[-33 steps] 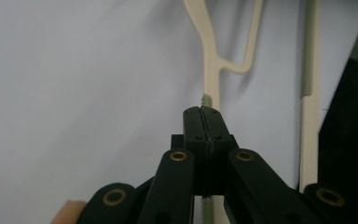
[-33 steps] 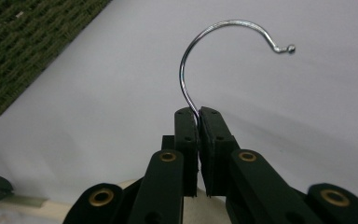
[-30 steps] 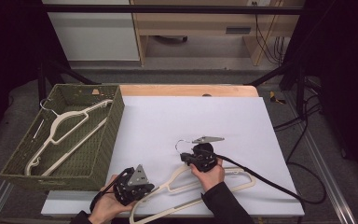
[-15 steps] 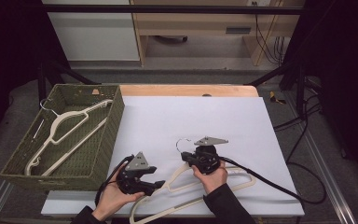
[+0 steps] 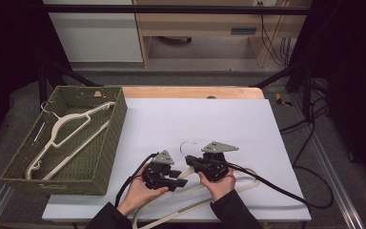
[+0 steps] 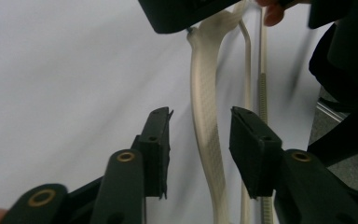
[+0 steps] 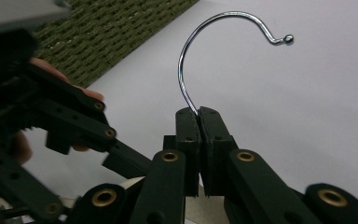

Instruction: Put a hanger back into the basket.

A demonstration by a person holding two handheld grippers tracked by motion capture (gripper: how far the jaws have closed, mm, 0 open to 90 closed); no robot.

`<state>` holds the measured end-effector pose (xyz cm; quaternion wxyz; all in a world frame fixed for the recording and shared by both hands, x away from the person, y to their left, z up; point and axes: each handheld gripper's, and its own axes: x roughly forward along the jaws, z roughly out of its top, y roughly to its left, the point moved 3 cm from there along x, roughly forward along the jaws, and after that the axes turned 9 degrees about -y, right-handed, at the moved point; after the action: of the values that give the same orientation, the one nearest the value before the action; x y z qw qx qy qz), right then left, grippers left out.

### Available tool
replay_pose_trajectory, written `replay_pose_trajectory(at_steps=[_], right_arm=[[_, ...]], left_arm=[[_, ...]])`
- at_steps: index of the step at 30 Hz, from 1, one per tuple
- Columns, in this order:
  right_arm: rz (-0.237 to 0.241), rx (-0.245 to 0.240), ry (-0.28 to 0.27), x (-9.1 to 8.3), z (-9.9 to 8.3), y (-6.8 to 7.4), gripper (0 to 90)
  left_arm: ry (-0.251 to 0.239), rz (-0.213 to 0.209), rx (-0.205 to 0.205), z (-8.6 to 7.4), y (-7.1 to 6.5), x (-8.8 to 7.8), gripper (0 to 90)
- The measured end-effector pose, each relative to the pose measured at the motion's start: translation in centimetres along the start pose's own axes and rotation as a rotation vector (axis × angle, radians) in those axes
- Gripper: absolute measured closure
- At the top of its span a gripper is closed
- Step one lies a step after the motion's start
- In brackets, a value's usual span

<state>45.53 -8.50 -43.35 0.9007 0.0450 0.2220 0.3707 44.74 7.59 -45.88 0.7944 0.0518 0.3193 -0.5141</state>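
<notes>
Near the front edge of the table (image 5: 276, 143), on its white sheet, we grasp the cream hanger (image 5: 219, 198) with our right gripper (image 5: 192, 164) — the pads are clamped tight on the base of its metal hook (image 7: 200, 51), which curls up and away in the right gripper view. Our left gripper (image 5: 181, 179) sits just beside the right one, at the hanger's left shoulder. Its jaws have just been closing and stand apart with the cream arm (image 6: 205, 135) running between them, and in the left gripper view neither pad presses on it. Well apart on the left, a green woven basket (image 5: 109, 138) holds a second cream hanger (image 5: 69, 131) — it lies slanted, its hook up at the far left corner.
</notes>
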Motion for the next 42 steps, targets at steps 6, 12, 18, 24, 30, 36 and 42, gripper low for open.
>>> replay_pose_trajectory(at_steps=[6, 12, 18, 24, 30, 36, 42], right_arm=[[0.011, -0.006, -0.009, -0.3, 0.1, 0.1, 88.2], [0.055, -0.043, -0.025, -0.9, 0.4, 0.3, 80.3], [0.112, -0.084, -0.072, -2.6, 1.3, 0.9, 61.2], [0.130, -0.112, -0.117, -4.2, 2.1, 1.1, 39.7], [0.106, -0.133, -0.168, -5.6, 3.1, 0.5, 25.0], [0.076, -0.126, -0.206, -7.1, 3.7, -0.9, 15.5], [0.042, -0.113, -0.233, -8.9, 3.7, -2.9, 9.7]], left_arm=[[0.000, -0.017, -0.013, 0.0, -0.4, 0.0, 78.0], [-0.036, -0.027, -0.068, 0.0, -0.7, -0.4, 80.8], [-0.076, -0.039, -0.067, 0.5, -1.8, -1.5, 83.9], [-0.131, 0.014, -0.042, 1.3, -2.3, -3.1, 86.3], [-0.171, 0.080, -0.002, 2.0, -1.9, -5.3, 86.3], [-0.213, 0.122, 0.040, 2.7, -1.5, -7.8, 86.3], [-0.262, 0.150, 0.050, 3.3, -1.2, -10.3, 86.3]])
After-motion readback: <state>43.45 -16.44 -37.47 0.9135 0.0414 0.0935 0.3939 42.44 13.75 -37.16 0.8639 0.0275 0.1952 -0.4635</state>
